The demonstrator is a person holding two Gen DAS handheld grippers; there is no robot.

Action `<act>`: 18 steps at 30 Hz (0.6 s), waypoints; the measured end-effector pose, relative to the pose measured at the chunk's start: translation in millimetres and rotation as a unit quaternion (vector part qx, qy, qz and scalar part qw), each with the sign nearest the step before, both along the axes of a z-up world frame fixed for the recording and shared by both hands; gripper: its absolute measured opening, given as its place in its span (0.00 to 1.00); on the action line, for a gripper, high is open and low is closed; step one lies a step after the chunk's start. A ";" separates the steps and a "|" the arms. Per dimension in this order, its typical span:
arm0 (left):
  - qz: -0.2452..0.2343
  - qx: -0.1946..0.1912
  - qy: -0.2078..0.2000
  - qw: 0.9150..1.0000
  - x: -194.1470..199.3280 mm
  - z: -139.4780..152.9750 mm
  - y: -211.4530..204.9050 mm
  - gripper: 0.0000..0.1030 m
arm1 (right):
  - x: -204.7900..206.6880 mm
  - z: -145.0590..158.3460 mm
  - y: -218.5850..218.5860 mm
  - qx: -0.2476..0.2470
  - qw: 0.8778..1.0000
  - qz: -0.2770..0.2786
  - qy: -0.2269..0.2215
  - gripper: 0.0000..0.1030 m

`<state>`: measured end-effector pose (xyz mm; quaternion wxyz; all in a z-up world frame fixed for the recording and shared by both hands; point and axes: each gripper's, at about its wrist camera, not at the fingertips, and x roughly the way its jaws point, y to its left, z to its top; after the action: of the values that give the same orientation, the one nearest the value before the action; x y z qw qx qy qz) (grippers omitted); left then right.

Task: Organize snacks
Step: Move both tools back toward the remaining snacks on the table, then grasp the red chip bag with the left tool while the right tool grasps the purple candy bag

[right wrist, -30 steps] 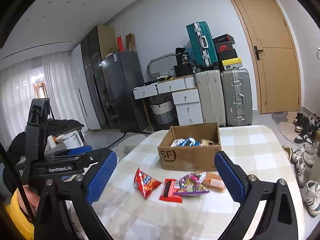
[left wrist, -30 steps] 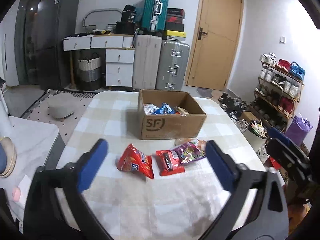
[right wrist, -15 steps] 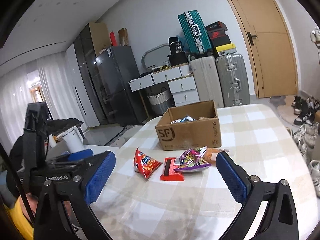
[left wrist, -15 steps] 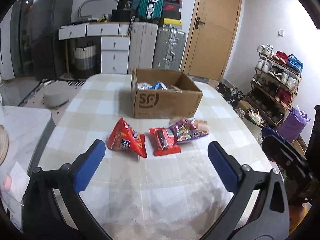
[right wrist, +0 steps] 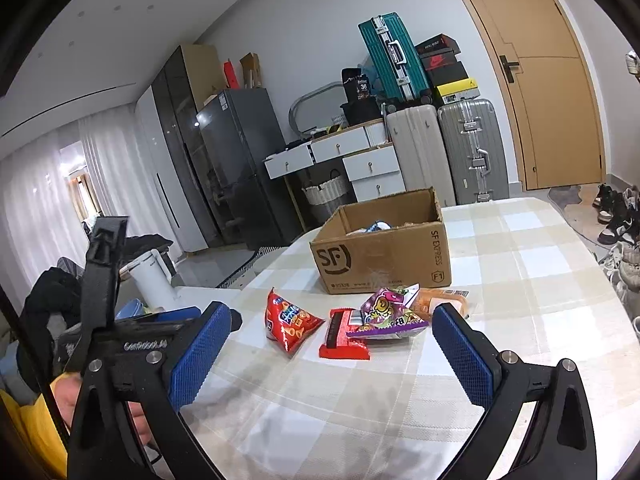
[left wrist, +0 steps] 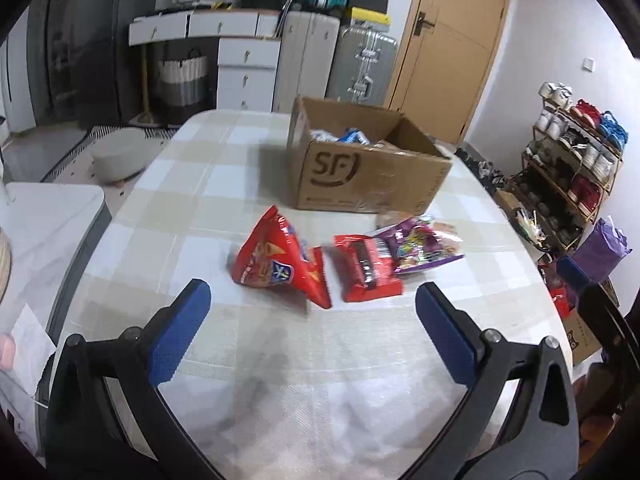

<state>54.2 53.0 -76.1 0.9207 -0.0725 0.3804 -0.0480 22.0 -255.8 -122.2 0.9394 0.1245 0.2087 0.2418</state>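
Ideally I bring my spread, empty left gripper (left wrist: 308, 304) low over the red chip bag (left wrist: 280, 266) at twelve o'clock, pinching its puffed middle, right gripper (right wrist: 332, 338) also agape.

The checked table (left wrist: 224, 184) carries a cardboard box (left wrist: 368, 176) and snack packets (left wrist: 280, 264).

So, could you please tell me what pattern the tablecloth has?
The tablecloth has a beige-and-white check, clearest in the right wrist view.

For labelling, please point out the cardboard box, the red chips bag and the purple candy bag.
cardboard box (left wrist: 360, 176): left wrist view, front wall.
red chips bag (left wrist: 276, 264): left wrist view, bag's middle.
purple candy bag (right wrist: 386, 312): right wrist view, printed face.
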 end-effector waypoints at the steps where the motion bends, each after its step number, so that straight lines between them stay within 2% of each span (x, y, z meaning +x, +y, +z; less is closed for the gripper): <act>1: 0.002 0.002 0.004 1.000 5.4 -3.3 2.4 0.99 | 2.9 -3.0 1.0 -0.001 1.000 0.002 0.002 0.99; 11: 0.000 0.004 0.064 0.998 68.6 -50.6 17.2 0.99 | 40.2 -29.9 15.0 -0.015 0.999 0.023 0.034 0.99; 18: -0.005 -0.028 0.101 0.994 115.5 -83.0 30.3 0.98 | 66.8 -44.3 15.7 -0.013 0.998 0.025 0.058 0.99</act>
<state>169.7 83.3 -159.1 0.8747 -0.1011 0.4706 -0.0560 88.8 -240.1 -166.6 0.9208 0.1205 0.2694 0.2550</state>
